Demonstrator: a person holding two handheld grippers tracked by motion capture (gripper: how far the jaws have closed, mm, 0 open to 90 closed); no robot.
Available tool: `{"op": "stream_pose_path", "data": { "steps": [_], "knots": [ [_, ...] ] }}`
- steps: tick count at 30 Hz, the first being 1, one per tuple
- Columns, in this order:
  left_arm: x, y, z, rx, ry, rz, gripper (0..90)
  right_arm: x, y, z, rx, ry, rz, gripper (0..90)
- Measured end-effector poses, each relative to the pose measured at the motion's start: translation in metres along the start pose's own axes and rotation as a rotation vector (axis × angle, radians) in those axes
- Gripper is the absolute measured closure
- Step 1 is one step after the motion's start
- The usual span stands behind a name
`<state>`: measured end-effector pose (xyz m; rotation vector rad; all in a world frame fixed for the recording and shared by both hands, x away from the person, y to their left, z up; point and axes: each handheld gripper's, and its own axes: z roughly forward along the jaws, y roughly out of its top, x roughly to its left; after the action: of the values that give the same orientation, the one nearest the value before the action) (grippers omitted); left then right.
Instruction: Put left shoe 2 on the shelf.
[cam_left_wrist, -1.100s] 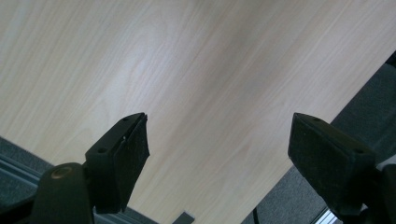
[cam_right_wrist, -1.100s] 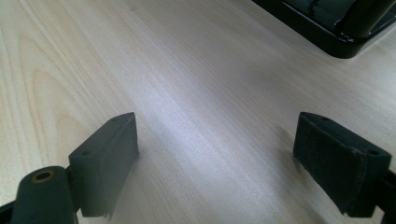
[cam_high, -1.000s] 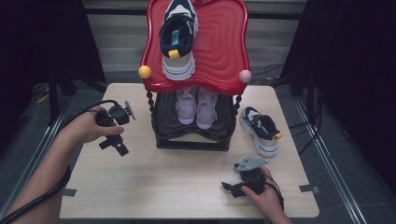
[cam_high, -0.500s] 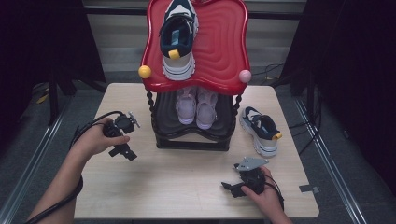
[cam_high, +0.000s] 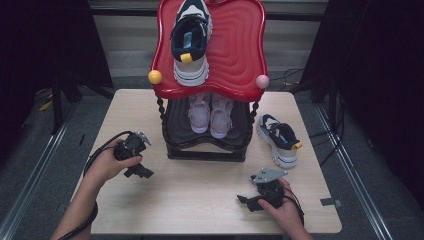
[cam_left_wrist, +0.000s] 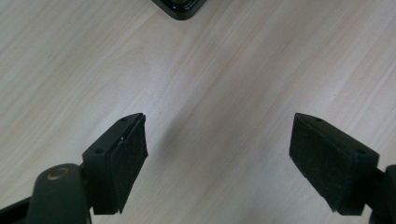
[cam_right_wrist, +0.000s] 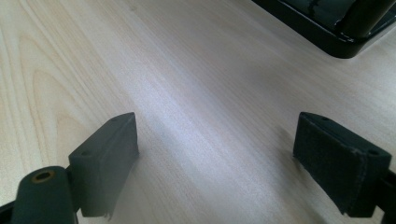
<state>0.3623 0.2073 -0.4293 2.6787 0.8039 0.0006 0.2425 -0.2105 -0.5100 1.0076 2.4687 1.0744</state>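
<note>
A two-tier shoe rack stands at the table's middle back, with a red wavy top shelf (cam_high: 240, 55) and a black lower shelf (cam_high: 175, 125). A navy and white sneaker (cam_high: 191, 40) lies on top, a pale pink pair (cam_high: 210, 114) below. A second navy sneaker (cam_high: 279, 140) rests on the table to the right of the rack. My left gripper (cam_high: 140, 171) sits low at the table's left, open, nothing between its pads (cam_left_wrist: 123, 161). My right gripper (cam_high: 246, 202) rests near the front edge, open and empty, its pads (cam_right_wrist: 105, 161) on bare wood.
The light wooden table (cam_high: 200, 195) has free surface in front of the rack. The rack's black foot (cam_left_wrist: 180, 7) shows at the top of the left gripper view, its base (cam_right_wrist: 327, 32) at the right gripper view's top right. Dark curtains and floor rails flank the table.
My left hand has come down and toward the front of the table with its gripper. The right hand has stayed put.
</note>
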Motion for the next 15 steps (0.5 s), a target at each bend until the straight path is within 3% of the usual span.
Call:
{"op": "stream_pose_path", "data": {
  "steps": [15],
  "knots": [
    [0.0,-0.013,0.031,-0.1,0.015,-0.058,17.7,0.0,0.0,0.0,-0.002,0.002,-0.001,13.4]
  ]
}}
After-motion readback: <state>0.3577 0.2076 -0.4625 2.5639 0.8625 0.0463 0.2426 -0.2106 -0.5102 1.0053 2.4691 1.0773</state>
